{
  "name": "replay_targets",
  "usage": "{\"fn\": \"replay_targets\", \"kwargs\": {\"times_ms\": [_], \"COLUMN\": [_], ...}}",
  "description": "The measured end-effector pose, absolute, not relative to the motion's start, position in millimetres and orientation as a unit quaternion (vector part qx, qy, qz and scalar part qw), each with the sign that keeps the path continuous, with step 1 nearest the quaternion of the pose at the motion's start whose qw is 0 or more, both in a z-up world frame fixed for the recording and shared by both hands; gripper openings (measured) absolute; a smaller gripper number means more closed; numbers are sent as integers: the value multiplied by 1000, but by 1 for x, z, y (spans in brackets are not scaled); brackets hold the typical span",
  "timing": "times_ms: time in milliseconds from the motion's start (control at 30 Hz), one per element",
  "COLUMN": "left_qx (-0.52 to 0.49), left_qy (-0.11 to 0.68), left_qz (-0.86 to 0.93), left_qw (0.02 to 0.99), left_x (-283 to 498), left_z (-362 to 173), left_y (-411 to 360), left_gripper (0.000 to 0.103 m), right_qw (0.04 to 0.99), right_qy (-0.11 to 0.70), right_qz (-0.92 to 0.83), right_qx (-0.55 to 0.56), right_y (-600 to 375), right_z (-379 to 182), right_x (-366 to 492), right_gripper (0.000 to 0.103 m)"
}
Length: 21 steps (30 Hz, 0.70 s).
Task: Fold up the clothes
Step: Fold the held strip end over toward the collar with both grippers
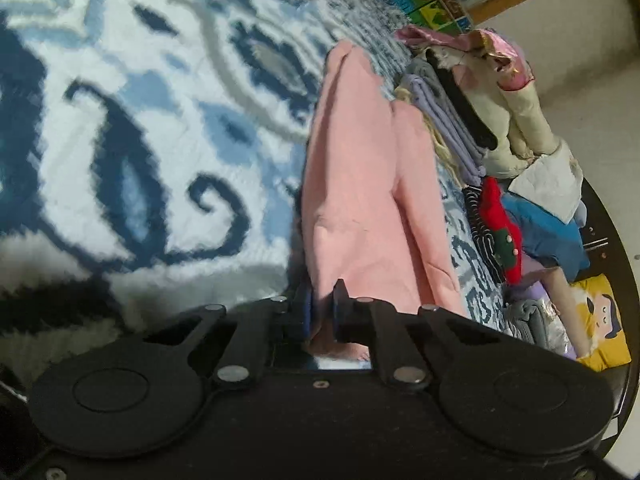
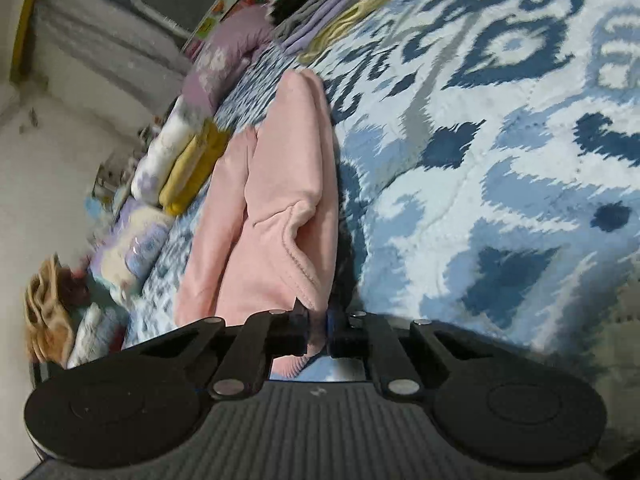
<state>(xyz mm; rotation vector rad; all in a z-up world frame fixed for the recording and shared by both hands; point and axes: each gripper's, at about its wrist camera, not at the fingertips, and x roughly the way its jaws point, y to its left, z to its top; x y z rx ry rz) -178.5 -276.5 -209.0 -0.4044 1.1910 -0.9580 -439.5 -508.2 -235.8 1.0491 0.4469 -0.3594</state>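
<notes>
A pink garment [image 1: 360, 184] lies folded lengthwise on a blue and white patterned cover [image 1: 152, 120]. My left gripper [image 1: 322, 304] is shut on its near edge, with pink cloth pinched between the black fingers [image 1: 340, 300]. In the right wrist view the same pink garment [image 2: 276, 208] runs away from the camera, its hemmed edge curling open near the jaws. My right gripper [image 2: 318, 320] is shut on that end, a fold of pink cloth showing between the pads. Both views are tilted sideways.
Folded lilac and black clothes [image 1: 452, 120] and a loose heap of red, blue and striped garments [image 1: 520, 232] lie beyond the pink garment. Folded yellow and white pieces [image 2: 188, 168] and lilac clothes [image 2: 340, 12] line the cover's [image 2: 500, 140] far side. Bare floor [image 2: 60, 140] lies past them.
</notes>
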Motion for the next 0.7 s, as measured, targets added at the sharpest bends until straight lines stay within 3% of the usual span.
{"fn": "replay_targets", "kwargs": {"times_ms": [33,67,100,167,300,500,600,700], "left_qx": [-171,-151,-129,-79,99,379,463,483], "left_qy": [535,523,496,431,293,124,75,42], "left_qz": [-436,-444,-455,-482,-533,-536,-518,-512], "left_qw": [703,712,728,759,788,744,715,710], "left_x": [-177,-178,-181,-191,-227,-286,-295,-294], "left_z": [-206,-197,-184,-161,-138,-174,-199,-208], "left_y": [-277,-277,-275,-271,-276,-291,-290,-289], "left_gripper": [19,34,60,75,77,78,78,79], "right_qw": [830,833,836,864,918,931,916,903], "right_qy": [210,208,207,203,221,295,339,344], "right_qz": [-170,-171,-173,-181,-198,-211,-199,-199], "right_qx": [488,483,477,424,263,34,-77,-165], "right_y": [-508,-508,-508,-501,-480,-441,-418,-400], "right_z": [-232,-227,-222,-204,-178,-181,-197,-212], "right_x": [-442,-444,-447,-455,-460,-442,-431,-423], "right_gripper": [14,16,17,33,37,47,48,51]}}
